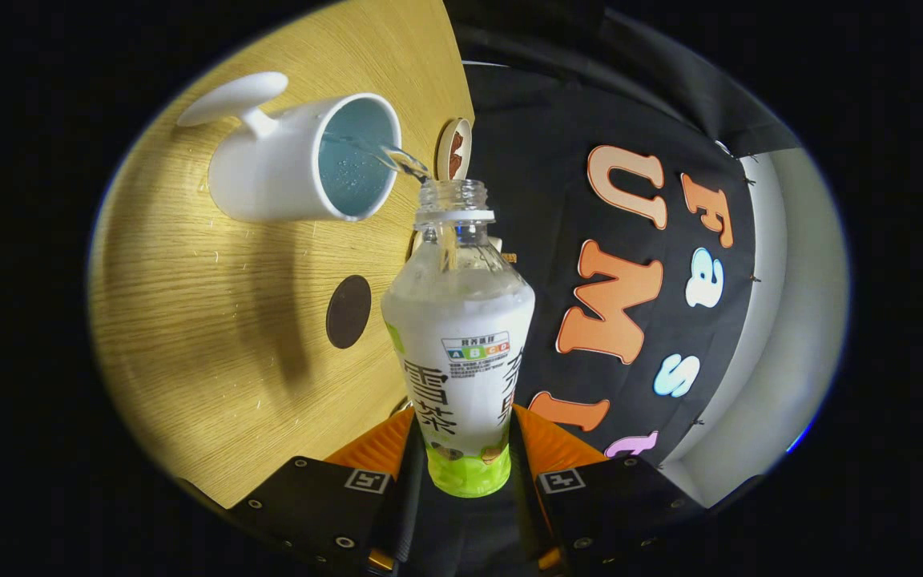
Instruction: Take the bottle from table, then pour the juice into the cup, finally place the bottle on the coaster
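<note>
With my tongs [461, 457] pinching the bottle [461, 353] at its base, I tip it so juice [397, 156] streams into the cup [301, 168] on the counter [213, 336].

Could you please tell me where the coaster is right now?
The round dark coaster lies flat on the wooden table, beside the bottle that the gripper holds, and nearer the fingers than the white cup.
</note>
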A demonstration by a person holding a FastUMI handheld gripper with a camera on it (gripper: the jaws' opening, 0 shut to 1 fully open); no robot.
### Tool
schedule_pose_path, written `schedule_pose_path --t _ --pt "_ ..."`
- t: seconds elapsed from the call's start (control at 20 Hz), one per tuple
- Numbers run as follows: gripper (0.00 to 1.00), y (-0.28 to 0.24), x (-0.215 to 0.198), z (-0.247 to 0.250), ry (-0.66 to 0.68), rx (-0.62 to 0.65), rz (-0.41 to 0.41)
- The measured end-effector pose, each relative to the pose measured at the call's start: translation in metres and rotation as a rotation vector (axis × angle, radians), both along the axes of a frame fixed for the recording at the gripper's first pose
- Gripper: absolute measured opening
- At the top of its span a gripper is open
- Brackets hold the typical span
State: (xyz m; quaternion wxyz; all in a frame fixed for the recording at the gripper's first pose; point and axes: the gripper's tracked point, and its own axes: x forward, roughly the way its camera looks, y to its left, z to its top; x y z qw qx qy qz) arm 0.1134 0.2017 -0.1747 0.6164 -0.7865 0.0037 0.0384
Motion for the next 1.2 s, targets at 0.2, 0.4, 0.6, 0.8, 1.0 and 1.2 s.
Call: schedule_pose_path --t 0.2,0.4,0.6,0.8,1.0,1.2 --pt "0.53 0.0002 0.0010 0.0028 0.000 -0.021 0.003" --pt "0.53 0.0012 0.0012 0.0069 -0.006 -0.032 0.004" --pt "0.53 0.0023 0.0012 0.0057 -0.003 -0.044 0.006" --pt "0.53 0.0044 0.0002 0.0078 -0.004 -0.051 0.012" --pt "0.53 0.0025 0.0006 0.0085 -0.003 -0.063 0.005" --pt "0.53 0.0025 0.0005 0.0088 0.000 -0.077 0.006"
